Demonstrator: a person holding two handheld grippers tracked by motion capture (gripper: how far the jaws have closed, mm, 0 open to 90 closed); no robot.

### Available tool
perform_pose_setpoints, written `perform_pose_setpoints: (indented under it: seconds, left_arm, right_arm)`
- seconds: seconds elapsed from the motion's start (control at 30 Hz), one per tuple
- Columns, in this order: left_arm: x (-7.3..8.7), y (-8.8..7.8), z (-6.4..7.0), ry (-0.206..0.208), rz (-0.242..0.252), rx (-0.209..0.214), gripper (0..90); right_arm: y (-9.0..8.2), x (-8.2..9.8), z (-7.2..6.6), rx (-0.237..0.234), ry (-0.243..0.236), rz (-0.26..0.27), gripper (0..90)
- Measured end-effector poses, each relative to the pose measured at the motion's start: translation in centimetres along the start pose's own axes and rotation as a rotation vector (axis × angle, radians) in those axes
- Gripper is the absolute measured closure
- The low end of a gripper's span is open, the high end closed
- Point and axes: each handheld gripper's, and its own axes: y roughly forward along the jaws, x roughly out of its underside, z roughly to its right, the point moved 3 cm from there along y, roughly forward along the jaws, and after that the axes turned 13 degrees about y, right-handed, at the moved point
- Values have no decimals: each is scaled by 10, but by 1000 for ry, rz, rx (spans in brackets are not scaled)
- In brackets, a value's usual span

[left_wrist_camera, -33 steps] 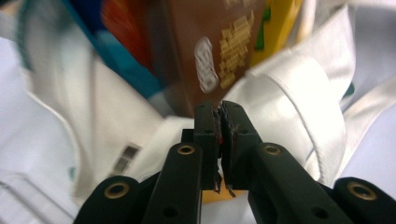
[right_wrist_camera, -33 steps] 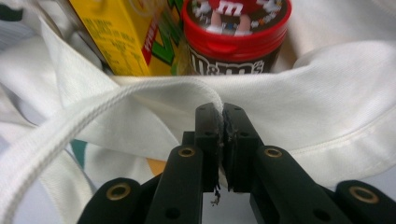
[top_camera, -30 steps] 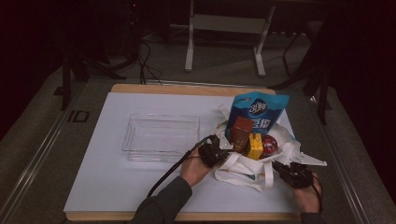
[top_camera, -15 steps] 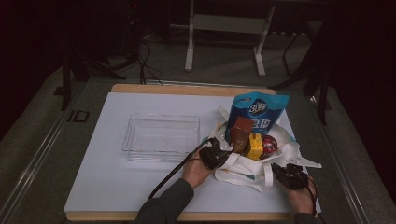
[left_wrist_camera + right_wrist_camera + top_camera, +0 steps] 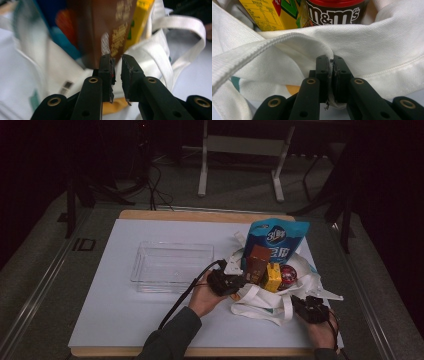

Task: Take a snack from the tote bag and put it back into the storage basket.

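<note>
Pinching the white tote bag (image 5: 287, 50) fabric, our right gripper (image 5: 331, 60) is lying low; our left gripper (image 5: 116, 58) is reaching level, its jaws having just parted slightly below the brown carton (image 5: 105, 30).

High view: you look forward and down on the desk (image 5: 125, 320) from above your own side. Left tongs (image 5: 116, 75) camera sits very close to the brown carton (image 5: 107, 27) in the white bag (image 5: 150, 55). Right tongs (image 5: 331, 80) camera sits nearly against the bag's cloth. All three share that bag.
</note>
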Motion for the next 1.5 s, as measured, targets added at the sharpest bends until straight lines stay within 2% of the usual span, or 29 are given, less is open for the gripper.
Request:
perform_pose_setpoints:
  seconds: [0.07, 0.2, 0.37, 0.47, 0.57, 0.67, 0.73, 0.8, 0.9, 1.0, 1.2, 1.33, 1.4, 1.43, 1.47, 1.5]
  left_arm:
    - [-4, -1, -5, 3, -13, -42, 858]
    - [-8, 6, -14, 2, -51, -76, 888]
    - [-7, 21, -16, 24, -116, -59, 889]
    - [-4, 27, -13, 23, -128, -33, 891]
    - [-3, 31, -7, 41, -148, -3, 891]
    - [-4, 33, -3, 42, -130, 30, 893]
    - [-3, 33, -5, 20, -113, 57, 892]
    - [-1, 33, -8, 35, -109, 66, 883]
    - [-1, 30, -11, 32, -104, 68, 826]
    - [-4, 24, -14, 58, -96, 63, 746]
    - [-8, 10, -23, 89, -82, 93, 641]
    - [-14, 2, -30, 69, -38, 128, 602]
    - [-17, -2, -33, 66, -7, 132, 582]
    - [-17, -2, -33, 66, -7, 132, 569]
    - [-22, -6, -36, 58, 35, 141, 569]
    - [-24, -8, -36, 51, 55, 148, 519]
  right_arm:
    - [0, 0, 0, 3, -7, 2, 840]
    - [0, 0, -1, 7, -19, 1, 840]
    - [0, 1, 0, 2, -21, 5, 840]
    - [0, 1, 0, 3, -27, 3, 840]
    - [0, 0, -1, 5, -28, 3, 840]
    - [1, 0, -1, 8, -30, 4, 840]
    - [1, 0, -1, 10, -31, 4, 840]
    - [1, 0, -1, 7, -30, 4, 840]
    - [0, 0, -1, 4, -28, 3, 840]
    - [0, 0, 0, 1, -27, 2, 839]
    - [0, 1, 0, 0, -29, 5, 838]
    - [0, 1, 0, 1, -31, 6, 836]
    - [0, 1, 0, 0, -33, 6, 836]
    - [0, 1, 0, 0, -33, 6, 836]
    - [0, 1, 0, 0, -32, 5, 836]
    - [0, 1, 0, -1, -34, 5, 835]
